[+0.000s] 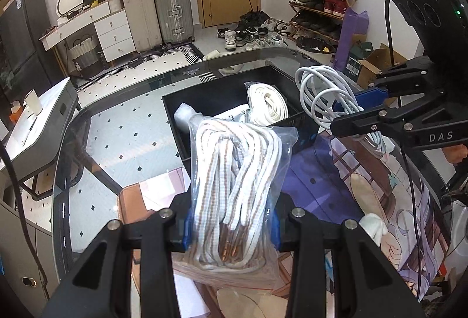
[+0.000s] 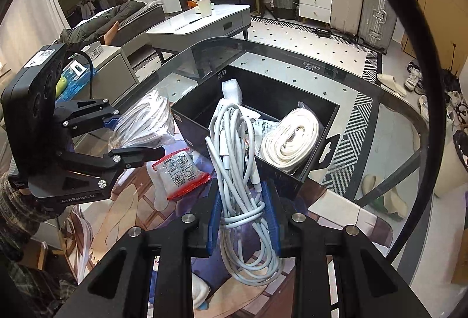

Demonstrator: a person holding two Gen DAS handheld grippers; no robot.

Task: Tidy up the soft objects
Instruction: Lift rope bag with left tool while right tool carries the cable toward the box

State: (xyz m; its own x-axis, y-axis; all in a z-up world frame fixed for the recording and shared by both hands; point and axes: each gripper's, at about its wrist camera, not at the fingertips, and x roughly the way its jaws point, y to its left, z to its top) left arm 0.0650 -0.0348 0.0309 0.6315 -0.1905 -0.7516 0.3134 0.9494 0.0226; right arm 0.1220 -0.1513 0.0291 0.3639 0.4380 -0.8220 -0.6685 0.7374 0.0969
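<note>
My left gripper (image 1: 231, 225) is shut on a clear bag of white and brown shoelaces (image 1: 237, 171), held above the table just in front of the black box (image 1: 204, 95). It also shows in the right wrist view (image 2: 140, 122). My right gripper (image 2: 242, 215) is shut on a coiled white cable (image 2: 234, 148), held at the box's near right edge; the cable also shows in the left wrist view (image 1: 324, 95). Inside the black box (image 2: 263, 87) lie a rolled cream strap (image 2: 289, 139), a white foam piece (image 2: 231, 89) and printed paper.
A red-edged packet (image 2: 178, 171) lies on the printed mat (image 2: 336, 209) over the glass table (image 2: 389, 113). A white soft item (image 1: 374, 227) lies on the mat at right. Beyond are a side table, suitcases, a shoe rack and loose shoes.
</note>
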